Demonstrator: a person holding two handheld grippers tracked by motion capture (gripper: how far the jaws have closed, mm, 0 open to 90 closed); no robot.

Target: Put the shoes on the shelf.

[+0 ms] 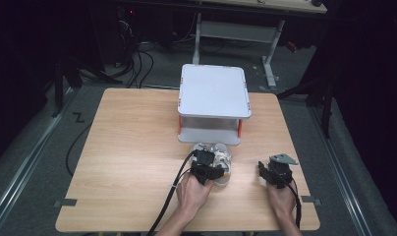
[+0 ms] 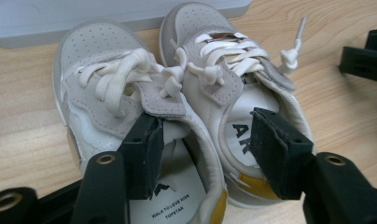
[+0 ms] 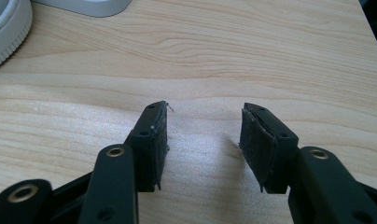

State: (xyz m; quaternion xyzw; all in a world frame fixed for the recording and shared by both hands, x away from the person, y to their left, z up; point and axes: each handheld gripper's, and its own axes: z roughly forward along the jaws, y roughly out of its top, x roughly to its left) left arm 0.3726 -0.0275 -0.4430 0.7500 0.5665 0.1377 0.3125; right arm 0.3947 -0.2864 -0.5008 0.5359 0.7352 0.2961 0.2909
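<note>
A pair of small white and grey lace-up shoes (image 1: 222,158) stands side by side on the wooden table (image 1: 132,147), just in front of a grey two-level rack (image 1: 213,91). My left gripper (image 1: 206,166) hangs over their heels. In the left gripper view the left gripper (image 2: 206,120) is open: one jaw dips into the left shoe (image 2: 107,79), the other into the right shoe (image 2: 224,60), with both inner walls between them. My right gripper (image 1: 266,169) is to the right of the shoes, and the right gripper (image 3: 205,111) stands open over bare wood.
The rack's lower shelf (image 1: 209,133) opens toward me right behind the shoes. A shoe sole (image 3: 7,32) and the rack's base (image 3: 93,5) sit at the top left of the right gripper view. Bare tabletop stretches to the left. Cables lie on the floor beyond.
</note>
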